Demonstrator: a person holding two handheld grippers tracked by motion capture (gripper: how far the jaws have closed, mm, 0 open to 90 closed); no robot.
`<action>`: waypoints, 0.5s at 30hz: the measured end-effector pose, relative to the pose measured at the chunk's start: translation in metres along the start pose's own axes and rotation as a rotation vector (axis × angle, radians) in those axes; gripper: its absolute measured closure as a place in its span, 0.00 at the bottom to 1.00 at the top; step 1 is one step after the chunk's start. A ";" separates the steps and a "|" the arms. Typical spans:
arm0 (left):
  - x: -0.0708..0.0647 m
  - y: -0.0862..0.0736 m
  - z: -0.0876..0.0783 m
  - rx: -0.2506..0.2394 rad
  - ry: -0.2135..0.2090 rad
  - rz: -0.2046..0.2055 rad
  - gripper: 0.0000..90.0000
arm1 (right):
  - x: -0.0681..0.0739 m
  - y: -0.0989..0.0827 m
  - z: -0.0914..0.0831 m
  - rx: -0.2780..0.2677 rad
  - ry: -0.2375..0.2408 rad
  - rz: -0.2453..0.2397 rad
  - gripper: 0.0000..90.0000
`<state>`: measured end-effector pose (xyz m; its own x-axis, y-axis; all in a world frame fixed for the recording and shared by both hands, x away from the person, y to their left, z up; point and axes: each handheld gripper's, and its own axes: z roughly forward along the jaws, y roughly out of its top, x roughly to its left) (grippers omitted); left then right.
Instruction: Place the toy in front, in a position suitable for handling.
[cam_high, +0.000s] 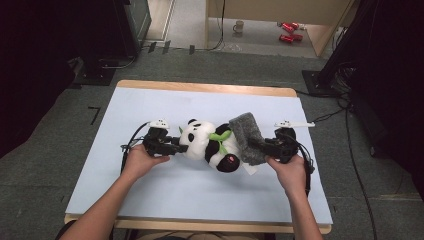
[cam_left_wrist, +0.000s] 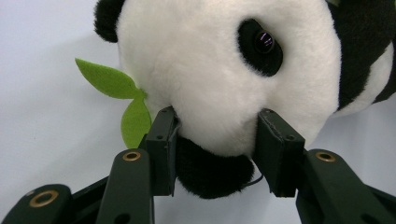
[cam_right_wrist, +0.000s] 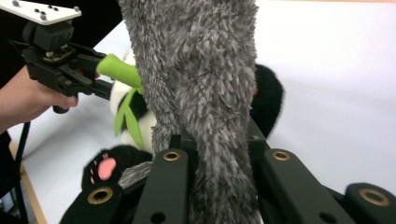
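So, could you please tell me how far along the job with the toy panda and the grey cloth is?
Done: both grips are set. The left claw clamps the panda by its head, and the right claw pinches the grey cloth. In hand: the cloth hangs raised beside the panda's body. Left: probably laying it over or around the panda, which is uncovered.

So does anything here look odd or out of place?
Only that the toy panda lies on its side, its head pinched by the left claw, while the right claw holds a grey fuzzy cloth draped over its body. Nothing looks spilled or damaged.
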<state>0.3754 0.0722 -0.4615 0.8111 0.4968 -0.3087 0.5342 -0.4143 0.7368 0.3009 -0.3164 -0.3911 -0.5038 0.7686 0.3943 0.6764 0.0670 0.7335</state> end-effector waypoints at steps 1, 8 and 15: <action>0.000 -0.001 0.000 -0.005 0.002 -0.001 0.60 | 0.002 0.002 0.003 0.006 0.007 -0.004 0.87; -0.002 -0.006 -0.001 -0.006 0.015 0.005 0.59 | 0.014 0.009 0.034 0.073 0.058 -0.036 0.87; -0.003 -0.008 -0.001 -0.005 0.016 0.002 0.59 | 0.010 0.003 0.049 0.113 0.071 -0.013 0.87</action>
<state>0.3682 0.0753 -0.4660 0.8081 0.5081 -0.2980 0.5316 -0.4110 0.7406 0.3241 -0.2775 -0.4117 -0.5469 0.7202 0.4269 0.7240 0.1508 0.6731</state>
